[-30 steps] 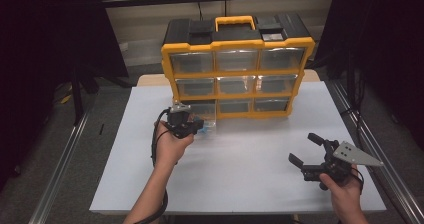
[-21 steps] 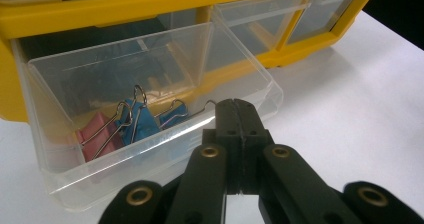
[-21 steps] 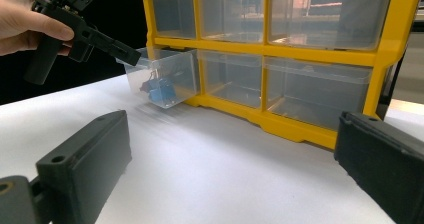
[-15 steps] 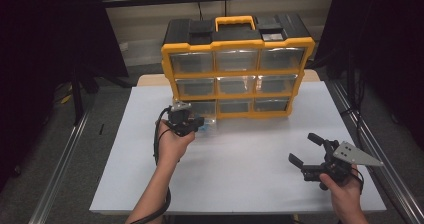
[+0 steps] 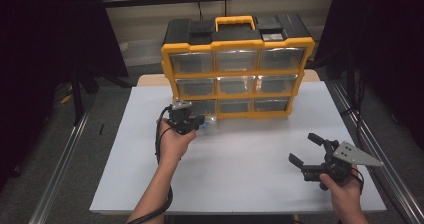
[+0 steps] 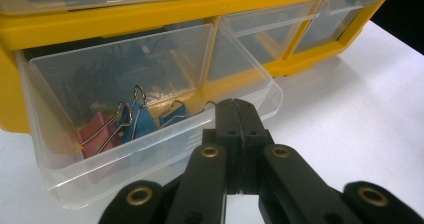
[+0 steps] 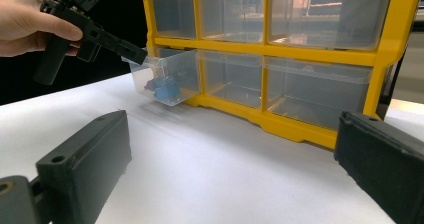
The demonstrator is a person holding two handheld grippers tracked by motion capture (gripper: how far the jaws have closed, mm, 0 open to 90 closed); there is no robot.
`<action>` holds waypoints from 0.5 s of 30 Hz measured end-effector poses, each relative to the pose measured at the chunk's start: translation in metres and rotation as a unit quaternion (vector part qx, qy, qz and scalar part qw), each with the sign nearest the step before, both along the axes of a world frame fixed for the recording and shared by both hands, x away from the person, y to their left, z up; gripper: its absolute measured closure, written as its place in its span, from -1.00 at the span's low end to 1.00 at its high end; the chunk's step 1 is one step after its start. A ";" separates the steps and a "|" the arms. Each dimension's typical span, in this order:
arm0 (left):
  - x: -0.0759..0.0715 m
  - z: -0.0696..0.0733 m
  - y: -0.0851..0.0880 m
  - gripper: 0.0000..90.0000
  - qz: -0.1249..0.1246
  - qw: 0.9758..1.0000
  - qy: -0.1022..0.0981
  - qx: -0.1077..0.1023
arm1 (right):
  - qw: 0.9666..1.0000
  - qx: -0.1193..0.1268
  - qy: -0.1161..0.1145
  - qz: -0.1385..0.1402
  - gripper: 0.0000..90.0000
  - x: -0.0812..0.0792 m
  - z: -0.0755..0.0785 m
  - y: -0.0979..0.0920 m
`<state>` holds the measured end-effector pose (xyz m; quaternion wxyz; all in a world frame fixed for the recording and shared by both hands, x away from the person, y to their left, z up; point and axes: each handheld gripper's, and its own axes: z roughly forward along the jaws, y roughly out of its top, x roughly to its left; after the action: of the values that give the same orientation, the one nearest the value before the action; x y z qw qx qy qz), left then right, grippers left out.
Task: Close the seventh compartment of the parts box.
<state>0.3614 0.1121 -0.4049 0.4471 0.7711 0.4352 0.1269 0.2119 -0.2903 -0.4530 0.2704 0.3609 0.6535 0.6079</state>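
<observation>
A yellow and black drawer organizer (image 5: 237, 74) stands at the back of the white table (image 5: 250, 184). Its bottom-left clear drawer (image 6: 150, 134) is pulled out and holds pink and blue binder clips (image 6: 135, 119). My left gripper (image 6: 235, 106) is shut, its tip pinched on the front rim of that drawer. The right gripper view shows the same left gripper (image 7: 140, 58) at the drawer (image 7: 170, 79) edge, above the clips (image 7: 162, 89). My right gripper (image 5: 302, 147) rests low over the table's front right, open and holding nothing, well apart from the organizer (image 7: 380, 59).
The organizer's other clear drawers (image 5: 235, 61) are pushed in. Metal rails (image 5: 60, 179) run along both sides of the table, with dark curtains behind. Bare white tabletop (image 7: 225, 149) lies between the right gripper and the organizer.
</observation>
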 end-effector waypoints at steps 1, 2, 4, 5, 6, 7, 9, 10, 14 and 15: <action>0.000 0.000 -0.001 1.00 0.003 1.000 0.000 0.001 | 1.000 0.000 0.000 0.000 -0.96 0.000 0.000 0.000; 0.000 0.000 -0.001 1.00 0.001 1.000 -0.001 0.002 | 1.000 0.001 0.000 -0.001 -0.96 0.000 0.000 0.000; 0.001 0.000 -0.002 1.00 0.005 1.000 -0.001 -0.002 | 1.000 0.001 0.000 0.000 -0.96 0.000 0.000 0.000; 0.001 -0.001 -0.002 1.00 0.005 1.000 -0.002 -0.003 | 1.000 0.001 0.000 0.000 -0.96 0.000 0.000 0.000; 0.001 -0.001 -0.002 1.00 0.006 1.000 -0.003 -0.004 | 1.000 0.000 0.000 0.000 -0.96 0.000 0.000 0.000; 0.001 -0.001 -0.002 1.00 0.006 1.000 -0.003 -0.004 | 1.000 0.000 0.000 0.000 -0.96 0.000 0.000 0.000; 0.002 0.000 -0.003 1.00 0.008 1.000 -0.004 -0.005 | 1.000 0.002 0.000 0.001 -0.96 0.000 0.000 0.000; 0.002 0.000 -0.003 1.00 0.007 1.000 -0.003 -0.005 | 1.000 0.002 0.000 0.000 -0.96 0.000 0.000 0.000; 0.003 0.000 -0.004 1.00 0.010 1.000 -0.003 -0.001 | 1.000 0.002 0.000 0.000 -0.96 0.000 0.000 0.000; 0.003 0.000 -0.003 1.00 0.009 1.000 -0.004 0.000 | 1.000 0.001 0.001 0.000 -0.96 0.000 0.000 0.000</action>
<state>0.3644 0.1086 -0.4052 0.4481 0.7663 0.4405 0.1340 0.2116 -0.2903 -0.4529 0.2698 0.3618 0.6531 0.6080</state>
